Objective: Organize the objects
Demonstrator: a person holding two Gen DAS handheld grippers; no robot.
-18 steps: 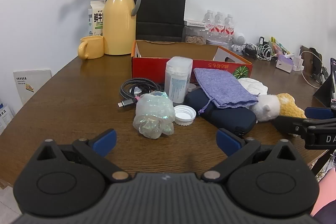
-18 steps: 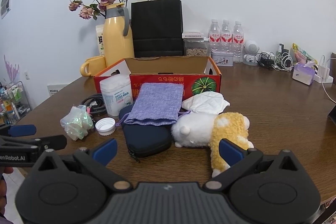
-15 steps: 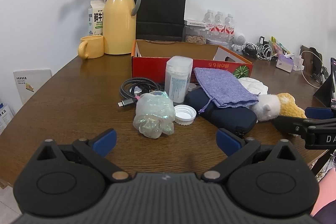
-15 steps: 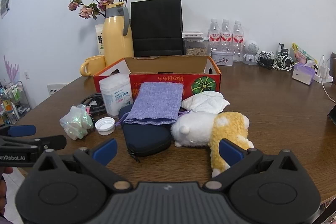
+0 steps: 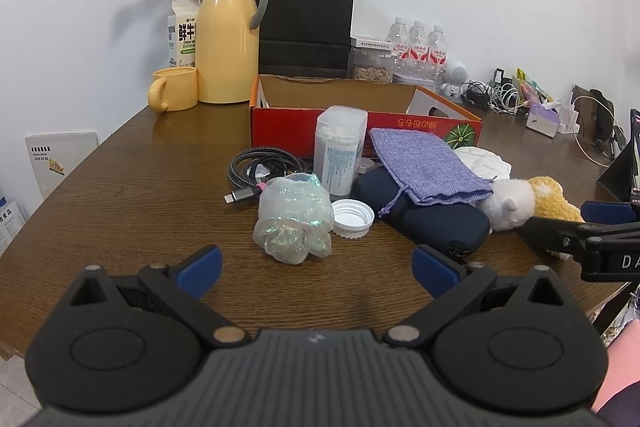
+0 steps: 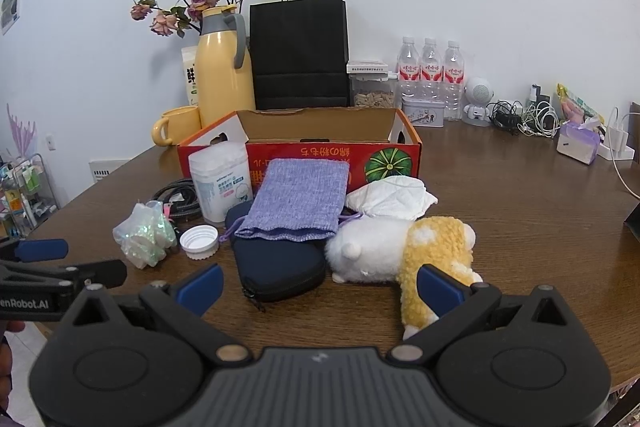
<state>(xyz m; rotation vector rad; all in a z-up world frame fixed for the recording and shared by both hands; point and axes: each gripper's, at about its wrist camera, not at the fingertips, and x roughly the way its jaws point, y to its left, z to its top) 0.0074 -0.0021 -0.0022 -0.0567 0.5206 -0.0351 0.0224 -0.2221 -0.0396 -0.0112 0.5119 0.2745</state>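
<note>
Hovering low over the near edge of the brown wooden table (image 5: pixel 120 195), the left gripper (image 5: pixel 316 269) and right gripper (image 6: pixel 318 287) are both holding their blue-padded jaws spread wide, gripping nothing. Just beyond them are lying a crinkled iridescent plastic bag (image 5: pixel 294 217), a white screw cap (image 5: pixel 353 218), a navy zip pouch (image 6: pixel 276 263) under a purple woven drawstring bag (image 6: pixel 298 203), and a white-and-yellow plush toy (image 6: pixel 404 251). Farther back is sitting an open red cardboard box (image 6: pixel 320 147).

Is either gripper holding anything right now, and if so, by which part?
Nothing is held. The left gripper and right gripper both stand wide open above the brown wooden table, with no object between their blue-tipped fingers.
</note>
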